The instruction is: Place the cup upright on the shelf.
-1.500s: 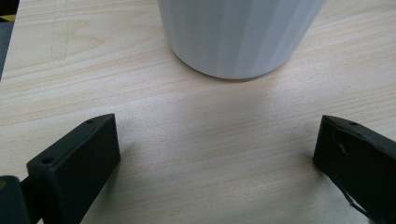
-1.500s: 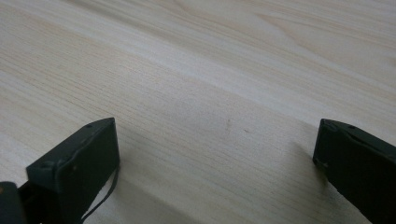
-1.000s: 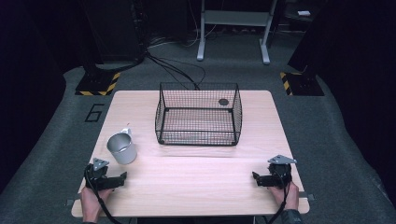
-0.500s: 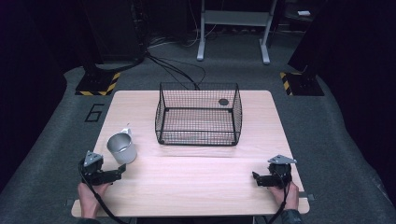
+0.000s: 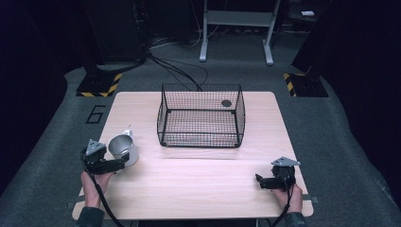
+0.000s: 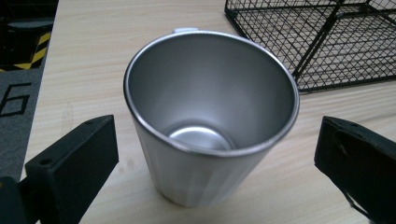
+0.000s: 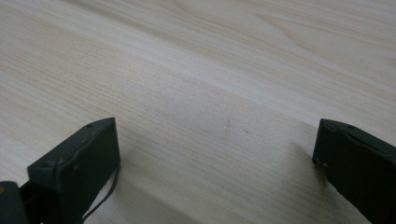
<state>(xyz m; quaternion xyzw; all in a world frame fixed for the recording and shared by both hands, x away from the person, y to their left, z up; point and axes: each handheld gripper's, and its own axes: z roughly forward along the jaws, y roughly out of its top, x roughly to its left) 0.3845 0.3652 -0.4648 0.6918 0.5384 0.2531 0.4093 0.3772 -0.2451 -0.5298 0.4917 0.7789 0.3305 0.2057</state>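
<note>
Approach step. Steel cup (image 6: 210, 116) upright, near-left on table (image 5: 198, 179), between wide-open left gripper (image 6: 215, 163) jaws, untouched. Right gripper (image 7: 215, 163) open, empty. Next probably: close 2 jaws squarely on cup wall.

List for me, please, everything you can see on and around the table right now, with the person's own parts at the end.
Metal cup: one, silver, upright, empty, table's left side between the open left jaws.
Wire basket: one, black, table's far middle.
Table: one, light wood.
Striped floor blocks: two, black and yellow, beyond the table's far corners.
Left gripper: one, black, open, at the cup.
Right gripper: one, black, open, over bare wood.
</note>
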